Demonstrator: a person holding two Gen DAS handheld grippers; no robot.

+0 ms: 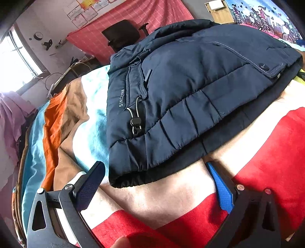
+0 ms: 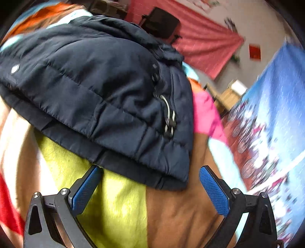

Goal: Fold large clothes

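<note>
A dark navy padded jacket (image 1: 190,91) lies folded in a thick bundle on a striped blanket (image 1: 266,162). A white drawcord with a black toggle (image 1: 135,122) hangs on its front. My left gripper (image 1: 154,183) is open and empty, just in front of the jacket's near hem, fingers apart on either side. In the right wrist view the same jacket (image 2: 99,91) fills the upper middle. My right gripper (image 2: 150,183) is open and empty, its fingers (image 2: 86,188) close below the jacket's lower edge, not touching it as far as I can tell.
The blanket has red, cream, yellow-green (image 2: 114,206), brown, orange and light blue stripes. A black office chair (image 1: 122,34) and a red checked cloth (image 1: 148,17) stand behind. A window (image 1: 13,63) is at the left. A blue patterned hanging (image 2: 276,114) is at the right.
</note>
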